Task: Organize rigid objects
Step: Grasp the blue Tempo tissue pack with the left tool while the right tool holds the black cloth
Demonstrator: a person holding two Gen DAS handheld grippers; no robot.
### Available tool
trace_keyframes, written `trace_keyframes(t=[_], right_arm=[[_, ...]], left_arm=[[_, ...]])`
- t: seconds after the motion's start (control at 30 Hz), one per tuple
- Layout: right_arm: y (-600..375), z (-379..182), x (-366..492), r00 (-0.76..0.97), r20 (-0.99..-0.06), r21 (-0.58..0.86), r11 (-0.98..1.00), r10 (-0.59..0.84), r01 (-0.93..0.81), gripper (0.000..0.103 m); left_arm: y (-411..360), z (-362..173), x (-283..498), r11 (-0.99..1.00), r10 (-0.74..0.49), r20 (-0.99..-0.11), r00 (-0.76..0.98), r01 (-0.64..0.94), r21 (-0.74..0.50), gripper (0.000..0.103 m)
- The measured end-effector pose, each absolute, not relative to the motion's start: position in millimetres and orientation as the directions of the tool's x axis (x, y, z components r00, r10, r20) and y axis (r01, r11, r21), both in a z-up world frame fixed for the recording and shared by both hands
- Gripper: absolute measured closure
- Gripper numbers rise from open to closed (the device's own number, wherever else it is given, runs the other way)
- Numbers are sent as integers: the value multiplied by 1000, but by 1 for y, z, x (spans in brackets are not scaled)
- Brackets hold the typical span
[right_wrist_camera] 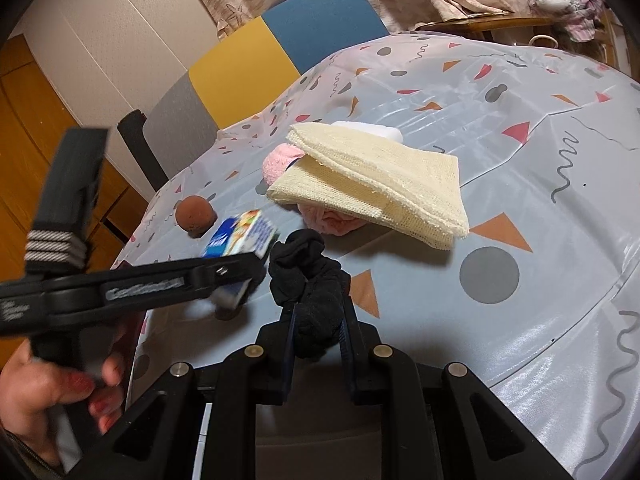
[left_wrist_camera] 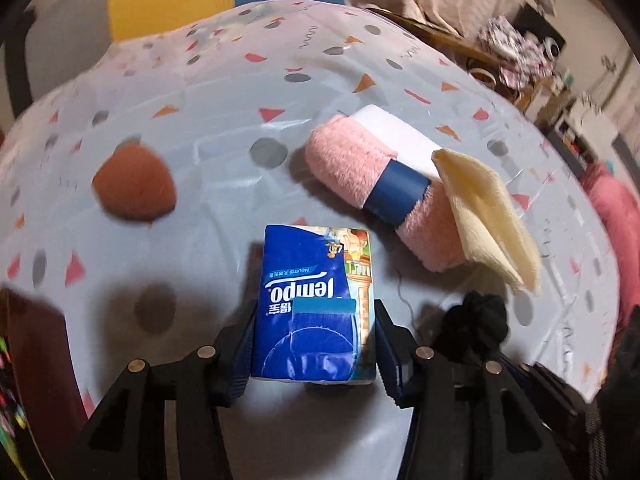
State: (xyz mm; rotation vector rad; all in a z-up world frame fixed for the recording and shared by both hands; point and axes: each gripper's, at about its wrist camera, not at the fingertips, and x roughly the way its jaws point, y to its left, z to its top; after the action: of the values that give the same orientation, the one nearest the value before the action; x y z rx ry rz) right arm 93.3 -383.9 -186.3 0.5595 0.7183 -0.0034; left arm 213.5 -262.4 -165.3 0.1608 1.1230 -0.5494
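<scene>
Gripping the tissue pack [left_wrist_camera: 314,304], left claw [left_wrist_camera: 314,322] (right claw [right_wrist_camera: 318,320] clamped on black fabric [right_wrist_camera: 310,276]).

Lower centre of the left wrist view: the blue tissue pack [left_wrist_camera: 314,308] reads "Tempo" and "Neutral", upside down, beside Chinese characters.

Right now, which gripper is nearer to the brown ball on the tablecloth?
Left. The left gripper, closed on the blue tissue pack, sits just beside the brown ball; the right gripper, holding black fabric, is farther off.
</scene>
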Motion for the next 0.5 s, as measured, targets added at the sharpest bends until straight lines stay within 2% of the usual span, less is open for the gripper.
trace_keyframes(t=[0.5], right_arm=[[-381, -185, 94, 754, -637, 453, 870, 163, 194, 85]], left_arm=[[-170, -123, 155, 867, -444, -810, 382, 410, -282, 50]])
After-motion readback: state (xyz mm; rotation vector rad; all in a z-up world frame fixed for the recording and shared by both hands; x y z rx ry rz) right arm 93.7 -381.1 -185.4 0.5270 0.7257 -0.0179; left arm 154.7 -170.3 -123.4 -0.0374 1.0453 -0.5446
